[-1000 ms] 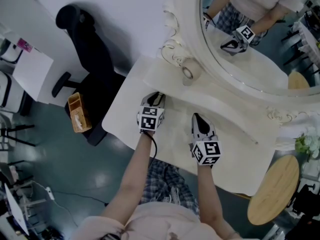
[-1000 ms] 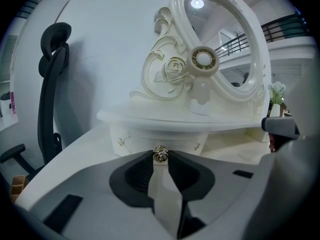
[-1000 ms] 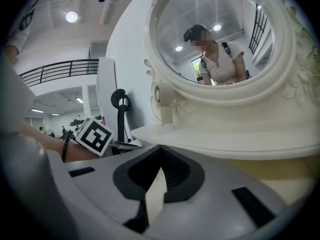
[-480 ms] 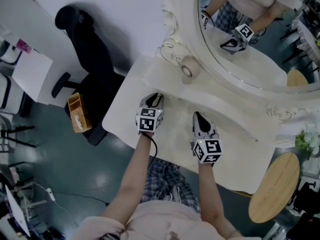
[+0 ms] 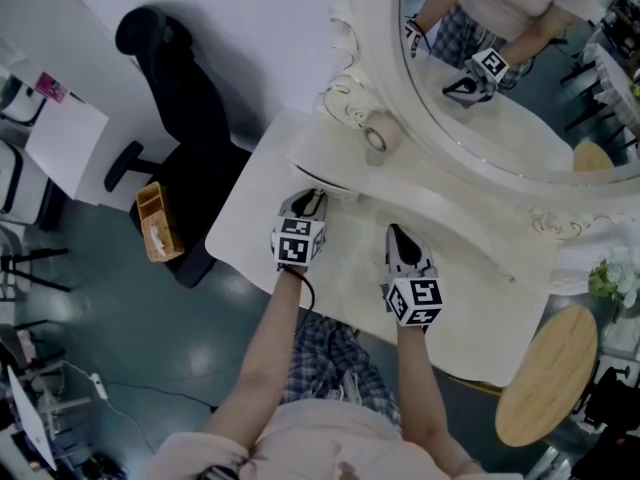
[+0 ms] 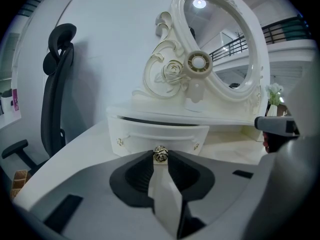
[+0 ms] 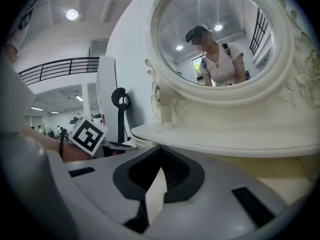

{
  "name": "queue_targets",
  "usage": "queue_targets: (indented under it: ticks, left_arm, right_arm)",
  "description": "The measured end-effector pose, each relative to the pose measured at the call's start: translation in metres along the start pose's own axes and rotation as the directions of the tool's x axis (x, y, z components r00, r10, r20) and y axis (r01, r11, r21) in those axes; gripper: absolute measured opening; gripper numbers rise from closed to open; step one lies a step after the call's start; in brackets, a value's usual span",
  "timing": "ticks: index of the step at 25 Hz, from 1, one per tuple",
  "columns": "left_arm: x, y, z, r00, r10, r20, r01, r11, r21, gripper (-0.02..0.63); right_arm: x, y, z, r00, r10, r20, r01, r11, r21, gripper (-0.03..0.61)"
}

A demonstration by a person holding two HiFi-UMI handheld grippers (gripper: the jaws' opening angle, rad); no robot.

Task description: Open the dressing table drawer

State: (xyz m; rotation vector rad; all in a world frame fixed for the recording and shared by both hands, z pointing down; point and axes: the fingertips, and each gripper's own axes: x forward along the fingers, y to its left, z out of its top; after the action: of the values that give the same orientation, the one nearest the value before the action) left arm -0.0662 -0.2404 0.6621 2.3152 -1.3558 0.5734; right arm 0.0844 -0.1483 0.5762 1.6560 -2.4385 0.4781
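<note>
The white dressing table (image 5: 470, 298) carries a small curved drawer (image 6: 159, 133) under its mirror shelf; the drawer stands pulled out a little, with a dark gap above its front. Its gold rose-shaped knob (image 6: 160, 154) sits between the jaws of my left gripper (image 6: 160, 157), which is shut on it. In the head view the left gripper (image 5: 312, 201) reaches the drawer (image 5: 322, 181) at the table's left. My right gripper (image 5: 400, 236) rests over the tabletop beside it. In its own view the right gripper (image 7: 159, 153) is shut and holds nothing.
The oval mirror (image 5: 520, 78) in its carved frame rises behind the shelf, with a small round mirror (image 5: 378, 139) on a stand to its left. A black office chair (image 5: 190, 108) and an orange box (image 5: 155, 223) stand left of the table, a round wooden stool (image 5: 545, 378) to the right.
The drawer front has come out slightly from under the shelf, with my left gripper drawn back a touch toward the person. The right gripper has stayed still.
</note>
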Motion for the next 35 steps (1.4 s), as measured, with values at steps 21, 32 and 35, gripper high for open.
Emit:
queue_targets:
  ticks: [21,32,35]
  left_arm:
    - [-0.018,-0.001,-0.013,1.000,0.006,-0.017,-0.006,1.000,-0.007,0.110]
    - [-0.027,-0.002,-0.021,1.000,0.008,-0.020,-0.008,1.000,-0.010,0.110]
    - [-0.030,-0.001,-0.023,1.000,0.010,-0.022,-0.010,1.000,-0.013,0.110]
  right_arm:
    - [-0.005,0.003,0.000,1.000,0.000,0.003,0.000,1.000,0.005,0.014]
    - [-0.007,0.009,-0.003,1.000,0.006,0.002,-0.006,1.000,0.005,0.014]
    - [-0.008,0.010,-0.003,1.000,0.007,0.001,-0.007,1.000,0.004,0.014]
